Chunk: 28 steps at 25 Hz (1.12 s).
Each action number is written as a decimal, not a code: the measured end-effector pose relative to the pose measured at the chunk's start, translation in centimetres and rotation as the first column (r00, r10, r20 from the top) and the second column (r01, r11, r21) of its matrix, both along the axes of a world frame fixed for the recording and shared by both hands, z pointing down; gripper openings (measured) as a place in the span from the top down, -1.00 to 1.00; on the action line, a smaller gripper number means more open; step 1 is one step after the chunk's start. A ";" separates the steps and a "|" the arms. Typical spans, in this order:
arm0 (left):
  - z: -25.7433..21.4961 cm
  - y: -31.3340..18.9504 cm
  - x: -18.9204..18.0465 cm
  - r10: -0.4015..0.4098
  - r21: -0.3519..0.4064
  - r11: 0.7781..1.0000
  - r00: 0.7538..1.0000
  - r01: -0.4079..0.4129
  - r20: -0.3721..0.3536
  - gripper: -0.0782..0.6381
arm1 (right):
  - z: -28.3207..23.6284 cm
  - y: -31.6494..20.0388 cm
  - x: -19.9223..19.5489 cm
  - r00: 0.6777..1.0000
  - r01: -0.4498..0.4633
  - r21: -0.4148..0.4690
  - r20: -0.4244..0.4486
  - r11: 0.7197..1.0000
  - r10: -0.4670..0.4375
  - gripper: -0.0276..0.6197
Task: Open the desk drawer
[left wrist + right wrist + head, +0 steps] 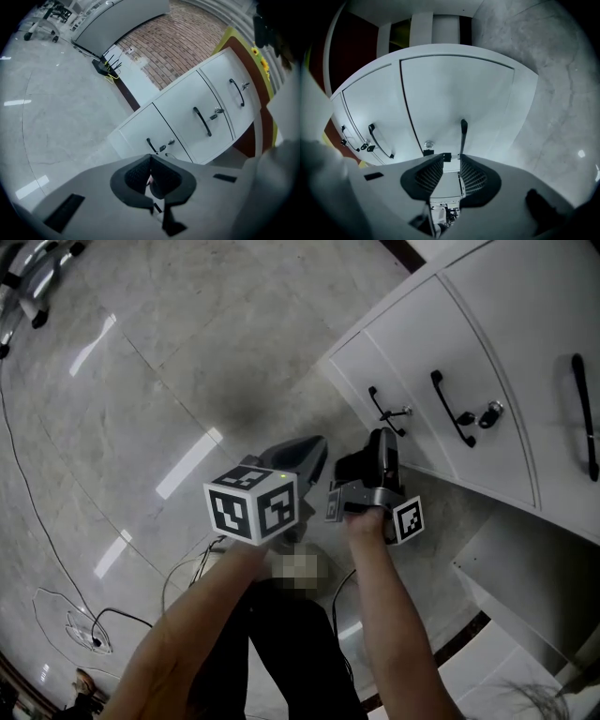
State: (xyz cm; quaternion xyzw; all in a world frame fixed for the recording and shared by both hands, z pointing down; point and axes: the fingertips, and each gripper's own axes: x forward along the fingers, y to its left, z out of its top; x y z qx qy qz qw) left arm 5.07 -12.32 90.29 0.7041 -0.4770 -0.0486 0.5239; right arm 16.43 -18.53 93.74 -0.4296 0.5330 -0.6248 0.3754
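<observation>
A white drawer cabinet [412, 324] stands at the upper right of the head view, its fronts side by side, each with a black bar handle and a key lock. The end drawer's handle [382, 411] [463, 133] is closest to me. My right gripper [382, 439] [450, 164] points at that drawer front, open, its pads [472, 176] a small gap apart with nothing between them; the handle lies just ahead of the right-hand pad. My left gripper [314, 457] [151, 174] hangs to the left over the floor, shut and empty, short of the cabinet [187, 117].
Grey marble floor [169, 381] spreads to the left, with cables [94, 624] at the lower left and chair casters [28, 287] at the top left. A white open shelf [525, 587] sits lower right. A black router [104, 66] stands by a brick wall [187, 42].
</observation>
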 end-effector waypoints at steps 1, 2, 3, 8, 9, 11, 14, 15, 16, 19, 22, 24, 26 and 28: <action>0.4 -0.4 -0.1 -0.002 0.001 1.000 1.000 0.002 0.000 0.76 | 0.4 -0.4 0.3 1.000 -0.009 0.004 0.001 1.000 0.009 0.57; 0.8 -0.8 -0.2 -0.003 0.002 1.000 1.000 0.003 0.001 0.76 | 0.9 -0.7 0.6 1.000 -0.023 0.008 0.005 1.000 0.022 0.57; 1.2 -1.1 -0.3 -0.003 0.003 1.000 1.000 0.003 0.004 0.76 | 1.2 -0.9 0.9 0.999 -0.036 0.014 0.009 0.999 0.036 0.57; 2.5 -1.8 -0.4 0.016 0.008 1.000 1.000 -0.017 0.021 0.76 | 2.8 -2.7 2.4 0.993 -0.115 0.041 0.002 0.992 0.115 0.57; 2.7 -1.9 -0.4 0.024 0.008 1.000 0.999 -0.024 0.026 0.76 | 3.1 -2.9 2.5 0.991 -0.131 0.044 0.000 0.990 0.131 0.57; 3.1 -1.8 -0.4 0.034 0.007 0.999 0.999 -0.035 0.036 0.76 | 3.1 -3.1 2.5 0.989 -0.147 0.066 0.001 0.987 0.147 0.58; 3.4 -1.6 -0.1 0.038 -0.002 0.999 0.999 -0.038 0.032 0.76 | 2.5 -3.2 2.5 0.982 -0.190 0.110 0.039 0.976 0.187 0.74; 3.4 -1.5 0.0 0.040 -0.003 0.999 0.999 -0.040 0.028 0.76 | 2.4 -3.3 2.5 0.977 -0.210 0.118 0.050 0.971 0.206 0.75; 3.4 -1.4 0.2 0.044 -0.003 0.999 0.999 -0.044 0.027 0.76 | 2.4 -3.3 2.5 0.974 -0.227 0.119 0.051 0.966 0.223 0.78; 3.3 -1.1 0.5 0.061 -0.007 0.998 0.998 -0.061 0.033 0.76 | 2.4 -3.2 2.5 0.971 -0.239 0.111 0.034 0.965 0.236 0.80; 3.1 -0.6 0.8 0.076 -0.010 0.997 0.996 -0.076 0.036 0.76 | 2.5 -3.1 2.6 0.979 -0.202 0.109 0.008 0.973 0.202 0.81; 2.9 -0.5 0.6 0.082 -0.007 0.997 0.996 -0.082 0.041 0.76 | 2.5 -3.1 2.4 0.980 -0.198 0.101 0.009 0.975 0.198 0.81; 2.9 -0.4 0.3 0.074 -0.013 0.997 0.996 -0.073 0.043 0.76 | 2.5 -3.1 2.4 0.978 -0.209 0.079 0.018 0.975 0.208 0.81; 2.9 -0.1 0.3 0.064 -0.020 0.998 0.997 -0.064 0.036 0.76 | 2.5 -3.1 2.5 0.977 -0.215 0.060 0.014 0.975 0.214 0.82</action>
